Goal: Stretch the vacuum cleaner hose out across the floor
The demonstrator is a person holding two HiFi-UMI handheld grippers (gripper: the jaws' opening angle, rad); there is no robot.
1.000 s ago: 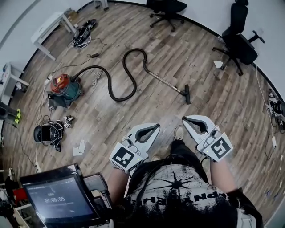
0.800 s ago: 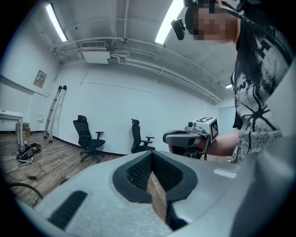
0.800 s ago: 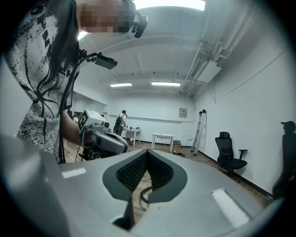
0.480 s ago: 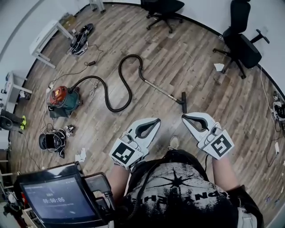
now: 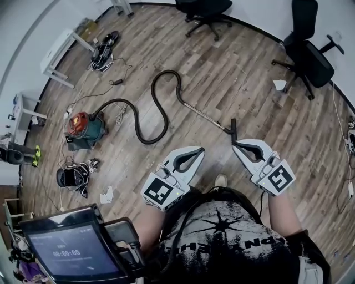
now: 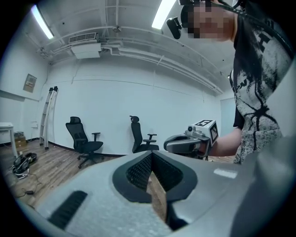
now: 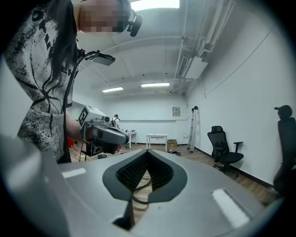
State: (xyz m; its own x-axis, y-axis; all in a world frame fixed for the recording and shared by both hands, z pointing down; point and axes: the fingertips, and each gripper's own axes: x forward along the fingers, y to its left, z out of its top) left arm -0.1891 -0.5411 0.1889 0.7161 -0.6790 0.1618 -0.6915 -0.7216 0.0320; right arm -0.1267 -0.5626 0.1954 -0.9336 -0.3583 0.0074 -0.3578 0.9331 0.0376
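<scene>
A red and teal vacuum cleaner (image 5: 83, 127) stands on the wooden floor at the left of the head view. Its black hose (image 5: 148, 136) snakes in an S-curve away from it. The hose joins a metal wand (image 5: 202, 113) that ends in a black floor nozzle (image 5: 233, 126). My left gripper (image 5: 199, 149) is shut and empty, held near the person's waist, apart from the hose. My right gripper (image 5: 235, 145) is also shut and empty, its tips just short of the nozzle in the picture. In the right gripper view a loop of hose (image 7: 142, 187) shows below the right gripper (image 7: 147, 152).
Two black office chairs (image 5: 204, 8) (image 5: 310, 52) stand at the far wall. A white table (image 5: 60, 47) and a cable pile (image 5: 103, 45) sit at the far left. A black headset (image 5: 70, 177) and paper scraps (image 5: 105, 195) lie near the cleaner. A tablet screen (image 5: 72, 252) is at bottom left.
The person has walked forward with both grippers. The floor nozzle now lies right in front of the right gripper's tips. Both grippers have stayed shut.
</scene>
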